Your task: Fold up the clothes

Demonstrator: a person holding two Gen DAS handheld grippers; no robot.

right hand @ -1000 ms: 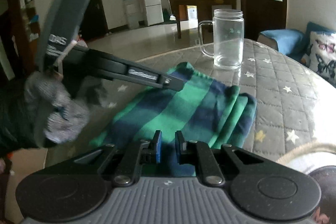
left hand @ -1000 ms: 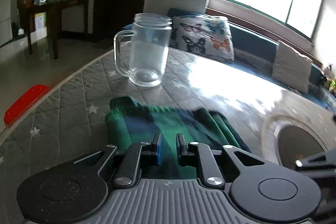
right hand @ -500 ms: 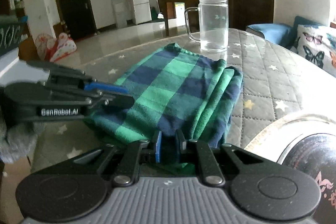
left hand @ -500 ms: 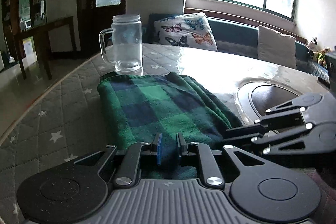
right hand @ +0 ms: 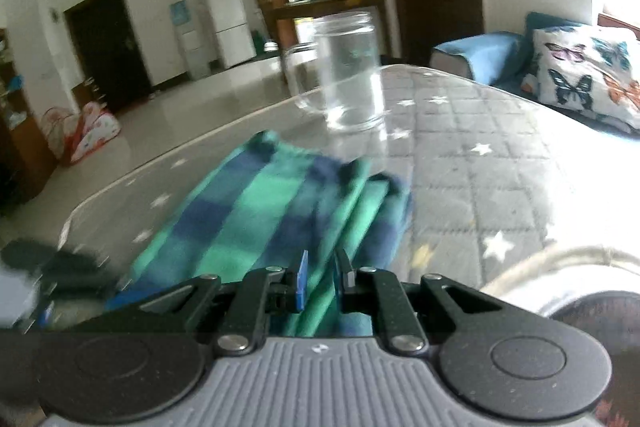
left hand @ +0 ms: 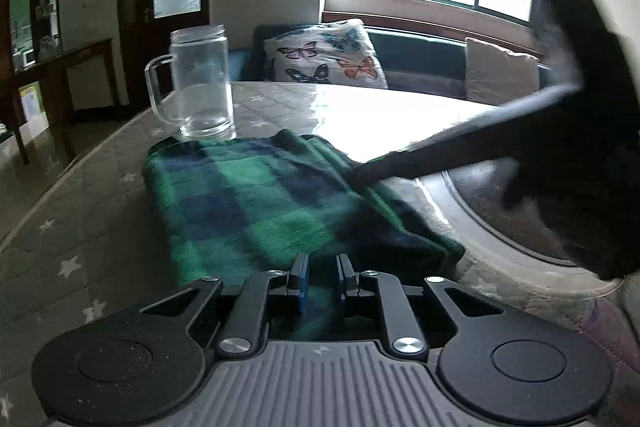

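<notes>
Both tools' fingers parted over folded plaid cloth (left hand: 256, 199), glass mug (left hand: 200, 83) just behind

Right tool (right hand: 320, 277), fingers nearly closed, over folded green-blue plaid cloth (right hand: 272, 215); glass mug (right hand: 348, 71) at twelve o'clock on the quilted tabletop (right hand: 480, 163).

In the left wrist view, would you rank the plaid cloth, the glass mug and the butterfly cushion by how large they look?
1. Plaid cloth, clearly the largest in the frame.
2. Butterfly cushion and glass mug look about alike. The cushion is wider, the mug taller, and the cushion sits farther from the camera, so I would not rank them.
</notes>
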